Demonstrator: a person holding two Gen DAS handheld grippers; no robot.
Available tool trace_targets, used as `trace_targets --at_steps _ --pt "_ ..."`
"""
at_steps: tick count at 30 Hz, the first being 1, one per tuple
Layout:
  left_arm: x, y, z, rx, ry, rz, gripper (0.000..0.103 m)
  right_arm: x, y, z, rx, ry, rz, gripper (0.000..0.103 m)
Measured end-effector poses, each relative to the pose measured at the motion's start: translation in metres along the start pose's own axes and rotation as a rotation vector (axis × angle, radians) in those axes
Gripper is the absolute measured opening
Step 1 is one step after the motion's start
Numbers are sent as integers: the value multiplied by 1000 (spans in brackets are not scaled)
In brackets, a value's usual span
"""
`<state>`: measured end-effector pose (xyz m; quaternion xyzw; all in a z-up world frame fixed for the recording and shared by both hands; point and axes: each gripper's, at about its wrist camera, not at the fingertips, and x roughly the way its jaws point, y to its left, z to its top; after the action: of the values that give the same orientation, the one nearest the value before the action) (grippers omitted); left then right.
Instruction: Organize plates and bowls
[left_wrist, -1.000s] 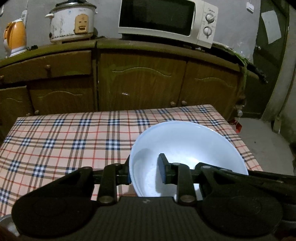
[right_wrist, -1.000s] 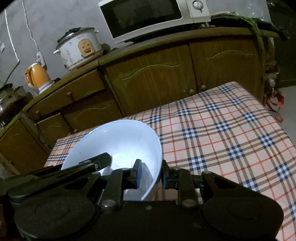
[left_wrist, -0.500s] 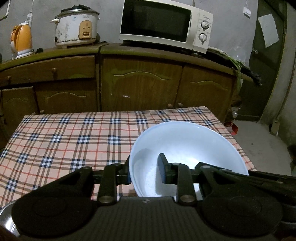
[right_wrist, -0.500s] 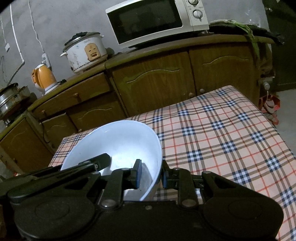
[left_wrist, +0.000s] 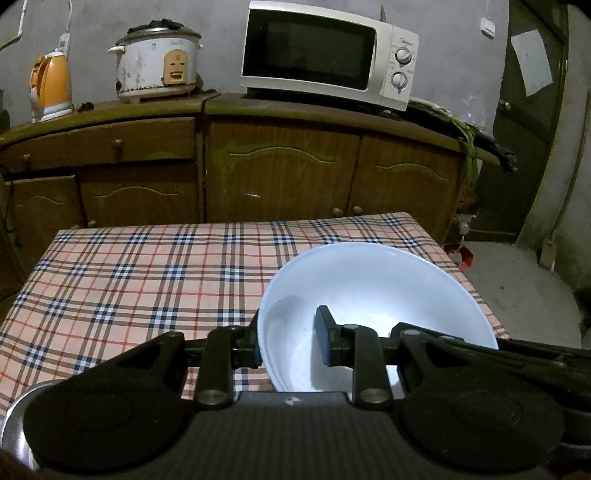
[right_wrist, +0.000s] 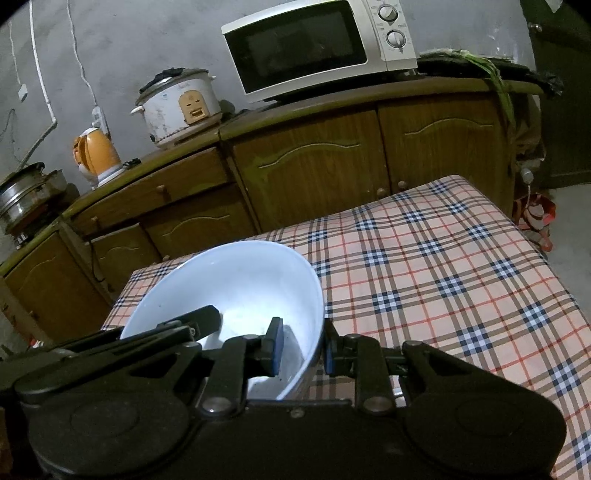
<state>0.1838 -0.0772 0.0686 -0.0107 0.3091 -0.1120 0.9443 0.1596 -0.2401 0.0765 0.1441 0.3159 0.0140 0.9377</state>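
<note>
Left view: left gripper (left_wrist: 286, 341) was clamped on the white bowl (left_wrist: 373, 295) rim at five o'clock, above the checked table (left_wrist: 147, 273).
Right view: right gripper (right_wrist: 301, 350) pinched the opposite rim, seven o'clock.
Progress: bowl carried, not yet placed.

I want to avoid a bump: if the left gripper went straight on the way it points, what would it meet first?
The left gripper, shut on the white bowl, points down over the checked tablecloth. That bare cloth would likely come first, with the bowl touching before the gripper; depth is unclear.
</note>
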Motion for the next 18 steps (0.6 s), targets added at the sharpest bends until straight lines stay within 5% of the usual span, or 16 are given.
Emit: trace_targets --at_steps 18 --pt "-12 -4 -12 5 -13 3 26 -11 -1 -10 0 -2 3 29"
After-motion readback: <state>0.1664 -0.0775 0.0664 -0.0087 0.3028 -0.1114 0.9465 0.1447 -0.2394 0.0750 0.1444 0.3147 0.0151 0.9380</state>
